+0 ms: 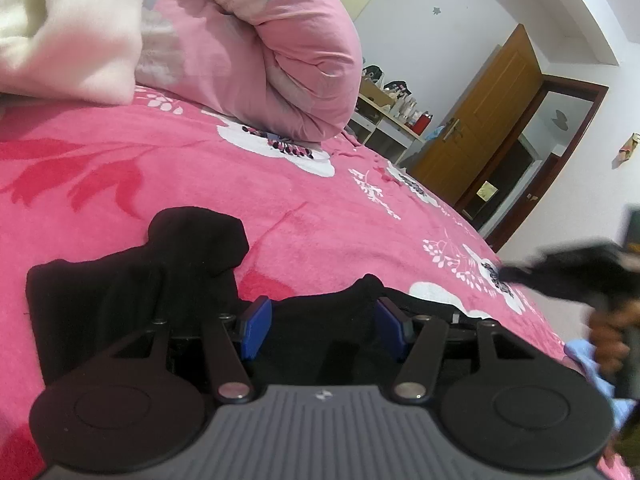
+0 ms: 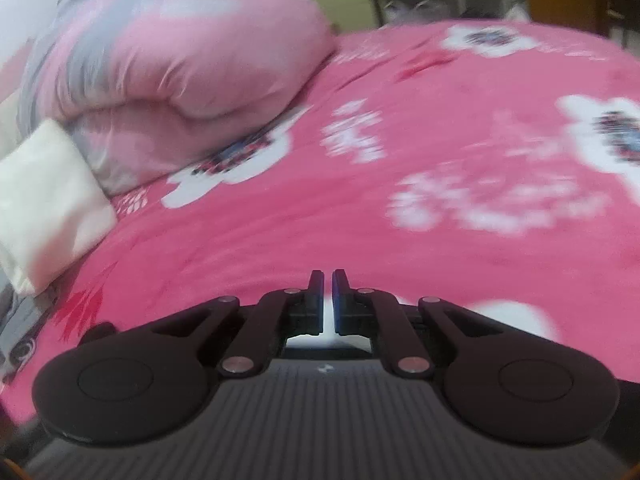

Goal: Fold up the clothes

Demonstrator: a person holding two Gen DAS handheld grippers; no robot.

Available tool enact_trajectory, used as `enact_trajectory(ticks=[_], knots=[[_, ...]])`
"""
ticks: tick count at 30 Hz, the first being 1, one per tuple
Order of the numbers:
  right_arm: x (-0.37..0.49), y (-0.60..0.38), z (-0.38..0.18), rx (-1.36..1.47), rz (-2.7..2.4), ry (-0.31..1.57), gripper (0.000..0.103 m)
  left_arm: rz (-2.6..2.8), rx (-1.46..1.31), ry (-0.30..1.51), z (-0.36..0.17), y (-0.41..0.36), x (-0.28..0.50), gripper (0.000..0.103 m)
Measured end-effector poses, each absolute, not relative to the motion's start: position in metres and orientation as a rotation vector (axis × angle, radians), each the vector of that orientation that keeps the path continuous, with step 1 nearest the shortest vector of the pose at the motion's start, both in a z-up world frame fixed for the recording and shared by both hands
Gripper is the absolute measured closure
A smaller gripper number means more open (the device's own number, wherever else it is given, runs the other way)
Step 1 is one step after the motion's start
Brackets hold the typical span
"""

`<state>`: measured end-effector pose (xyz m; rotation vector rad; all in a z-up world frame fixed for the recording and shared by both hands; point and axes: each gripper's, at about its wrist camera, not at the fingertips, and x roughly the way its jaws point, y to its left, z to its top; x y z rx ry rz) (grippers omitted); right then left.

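A: Presently, where is the black garment (image 1: pixel 132 280) located?

B: It is spread on the pink floral bedspread (image 1: pixel 320 208), from 9 o'clock to 6 o'clock in the left wrist view, so a flat surface is provided for folding.

A: How is the left gripper (image 1: pixel 322 326) set?

B: The jaws are spread wide, with a raised cloth edge between them, apparently ready for pinching.

A: And the right gripper (image 2: pixel 328 300)?

B: The pads are nearly pressed together; nothing is held. It is kept clear, off at 3 o'clock.
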<state>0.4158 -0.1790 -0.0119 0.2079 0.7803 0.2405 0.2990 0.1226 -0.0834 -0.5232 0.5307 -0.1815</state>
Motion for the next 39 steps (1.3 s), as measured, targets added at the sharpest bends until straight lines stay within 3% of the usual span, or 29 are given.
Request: enact_trajectory(ticks=[5,11,13,19,24,28,34,39], knots=[[0.379,-0.247,-0.011,0.179,0.145,0.848,0.097,-0.180,-0.522,0.532,-0.084,0.122,0.299,0.044],[0.392,-0.256,-0.058,0.179,0.151,0.969,0.099,-0.182,-0.522,0.531,-0.084,0.123,0.299,0.044],[0.407,-0.254,-0.070,0.168,0.125,0.924,0.103,-0.184,-0.524,0.531,-0.084,0.123,0.299,0.044],[0.436,-0.276,-0.063,0.336,0.012,0.841,0.101,-0.188,-0.533,0.530,-0.085,0.124,0.299,0.044],[0.406,-0.247,-0.034,0.245,0.179,0.850,0.098,-0.185,-0.527,0.532,-0.085,0.123,0.299,0.044],[0.416,-0.214,-0.058,0.133,0.211,0.964,0.102,-0.187,-0.530,0.530,-0.085,0.123,0.299,0.044],[0.455,-0.226,-0.063,0.166,-0.002,0.839,0.103,-0.187,-0.534,0.528,-0.086,0.123,0.299,0.044],[0.424,-0.225,-0.042,0.211,0.117,0.825,0.098,-0.184,-0.530,0.530,-0.085,0.122,0.299,0.044]])
